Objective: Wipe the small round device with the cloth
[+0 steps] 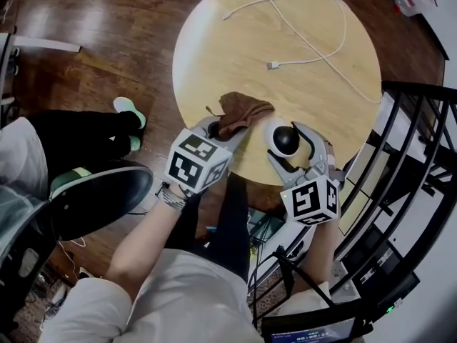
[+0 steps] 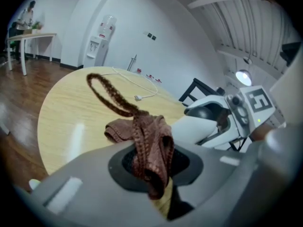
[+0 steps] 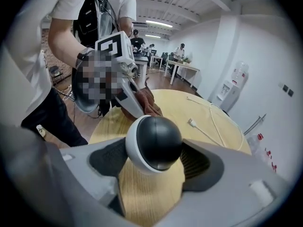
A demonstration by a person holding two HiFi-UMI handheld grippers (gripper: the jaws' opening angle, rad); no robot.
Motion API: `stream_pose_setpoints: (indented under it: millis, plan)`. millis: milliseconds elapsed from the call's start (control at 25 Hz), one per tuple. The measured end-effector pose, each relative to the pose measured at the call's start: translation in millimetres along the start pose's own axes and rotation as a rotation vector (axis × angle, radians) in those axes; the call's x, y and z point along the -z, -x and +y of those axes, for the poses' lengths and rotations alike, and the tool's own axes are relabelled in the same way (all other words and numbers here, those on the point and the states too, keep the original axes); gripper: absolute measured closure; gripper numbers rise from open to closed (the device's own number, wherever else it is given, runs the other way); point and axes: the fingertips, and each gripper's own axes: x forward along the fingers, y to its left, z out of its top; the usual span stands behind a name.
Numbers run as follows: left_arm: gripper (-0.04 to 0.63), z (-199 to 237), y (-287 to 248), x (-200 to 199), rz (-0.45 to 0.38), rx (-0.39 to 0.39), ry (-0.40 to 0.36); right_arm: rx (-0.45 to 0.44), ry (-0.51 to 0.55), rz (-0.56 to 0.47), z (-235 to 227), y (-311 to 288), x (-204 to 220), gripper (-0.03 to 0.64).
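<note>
Brown knitted cloth point(image 2: 151, 143) is clamped between the closed jaws of the left tool point(image 2: 152, 167). Its bulk lies bunched on the round pale wooden desk point(image 1: 235, 56) ahead of the jaws, with one cord-like loop standing up. The right tool point(image 3: 156, 162) grips the small round device point(image 3: 155, 143), a white shell with a glossy black dome, with the jaws pressed against its sides. The device is at the desk's near edge, just beside the cloth on its right. A white cable point(image 1: 314, 45) lies loose across the far half of the desk, well apart from both tools.
</note>
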Motion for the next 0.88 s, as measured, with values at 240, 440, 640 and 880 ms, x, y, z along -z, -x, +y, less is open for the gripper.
stream_pose_setpoints:
  millis: [240, 440, 640, 880]
  plan:
    - [0.518, -0.5, -1.7, 3.1, -0.003, -0.005, 0.006, 0.065, -0.1, 0.01, -0.8, -0.3, 3.1, 0.276]
    - [0.518, -0.5, -4.3, 0.7, -0.004, 0.0, 0.048, 0.099, -0.18, 0.064, -3.1, -1.9, 5.2, 0.276]
    - [0.52, -18.5, -19.9, 3.1, 0.096, 0.133, -0.002, 0.134, -0.254, 0.106, -6.4, -1.7, 7.1, 0.278]
    - [0.52, -47.7, -18.7, 1.4, 0.119, 0.361, -0.145, 0.144, -0.264, 0.113, -5.7, -0.7, 7.4, 0.278]
